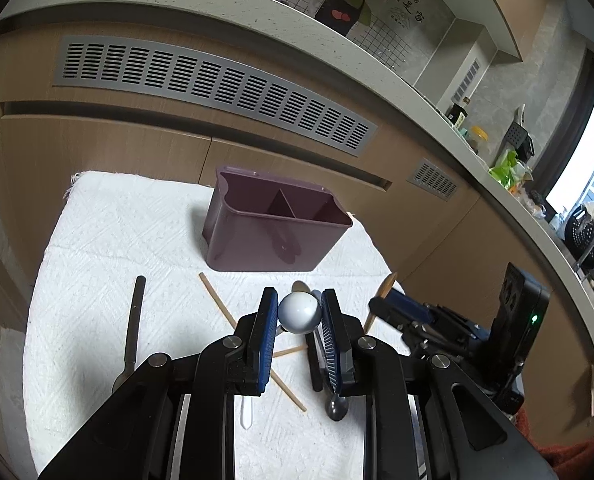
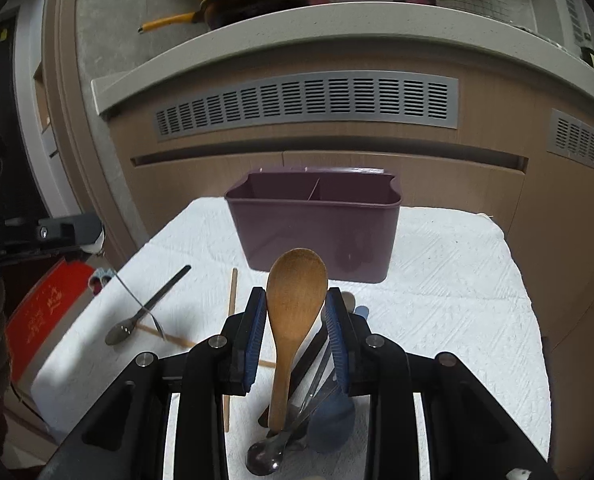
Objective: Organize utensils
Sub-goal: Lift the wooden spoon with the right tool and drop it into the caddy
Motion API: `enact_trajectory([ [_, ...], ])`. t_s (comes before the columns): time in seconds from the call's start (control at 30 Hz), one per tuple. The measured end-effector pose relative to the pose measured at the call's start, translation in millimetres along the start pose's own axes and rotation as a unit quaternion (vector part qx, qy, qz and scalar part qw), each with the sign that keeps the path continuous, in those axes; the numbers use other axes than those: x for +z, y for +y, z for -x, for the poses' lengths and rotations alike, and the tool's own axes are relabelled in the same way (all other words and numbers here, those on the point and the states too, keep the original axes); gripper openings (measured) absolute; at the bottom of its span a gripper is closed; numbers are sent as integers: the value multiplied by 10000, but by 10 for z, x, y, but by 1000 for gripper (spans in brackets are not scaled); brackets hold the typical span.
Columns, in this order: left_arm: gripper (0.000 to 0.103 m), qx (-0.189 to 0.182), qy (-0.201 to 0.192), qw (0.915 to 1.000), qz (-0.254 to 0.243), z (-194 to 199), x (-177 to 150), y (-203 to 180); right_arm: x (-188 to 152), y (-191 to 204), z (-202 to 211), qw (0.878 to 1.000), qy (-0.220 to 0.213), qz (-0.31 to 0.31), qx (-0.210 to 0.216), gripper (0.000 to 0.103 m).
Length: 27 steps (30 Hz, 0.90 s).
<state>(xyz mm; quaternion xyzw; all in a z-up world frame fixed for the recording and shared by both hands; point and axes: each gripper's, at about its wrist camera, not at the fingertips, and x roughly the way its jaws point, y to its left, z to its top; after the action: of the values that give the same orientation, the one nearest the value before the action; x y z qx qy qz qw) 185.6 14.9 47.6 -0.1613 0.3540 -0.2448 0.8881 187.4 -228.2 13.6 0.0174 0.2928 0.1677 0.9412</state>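
Note:
A purple two-compartment utensil holder point(image 1: 273, 232) point(image 2: 317, 232) stands at the far side of the white cloth. My left gripper point(image 1: 299, 312) is shut on a white ceramic spoon point(image 1: 299, 313), held above the cloth; its handle point(image 1: 247, 412) hangs below. My right gripper point(image 2: 297, 308) is shut on a wooden spoon point(image 2: 295, 300), bowl pointing at the holder. The right gripper also shows in the left wrist view point(image 1: 393, 308). Wooden chopsticks point(image 1: 217, 304) point(image 2: 231, 296), a dark-handled spoon point(image 1: 135, 320) point(image 2: 149, 308) and more dark utensils point(image 2: 297, 420) lie on the cloth.
The white cloth point(image 1: 117, 248) point(image 2: 457, 280) covers a small table in front of brown cabinets with grey vents point(image 1: 217, 80). A kitchen counter point(image 1: 337, 40) runs above. A red box point(image 2: 49, 312) stands left of the table.

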Motion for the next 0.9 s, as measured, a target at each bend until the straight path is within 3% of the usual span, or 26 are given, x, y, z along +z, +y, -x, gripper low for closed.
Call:
enact_trajectory([
  [0.1,23,-217,-92,9997,14,59,241,-87,283,-39,192,9989,-451,53,-67,27],
  [0.27,23,-835,-520,9952,8,192,973,-387,1187,-62,501,9858,-1597,291,-437,27],
  [0.37,23,-794,-897,9925,-251,119,1318,-523,1516,-107,461,9780,-1960,359,-618,27],
  [0.47,23,-825,-845,9926,-272,-188,1489,-453,1625,-216,188,9721,-2178,451,-743,28],
  [0.63,23,-828,-499,9953,51,-756,1487,-107,1543,-406,-341,9809,-1764,293,-772,28],
  [0.8,23,-638,-215,9976,179,-1205,1301,163,1215,-460,-876,9913,-1008,410,-742,28],
  [0.9,44,-781,-162,9965,250,-1342,1186,276,1068,-518,-1124,9992,-237,237,-232,28],
])
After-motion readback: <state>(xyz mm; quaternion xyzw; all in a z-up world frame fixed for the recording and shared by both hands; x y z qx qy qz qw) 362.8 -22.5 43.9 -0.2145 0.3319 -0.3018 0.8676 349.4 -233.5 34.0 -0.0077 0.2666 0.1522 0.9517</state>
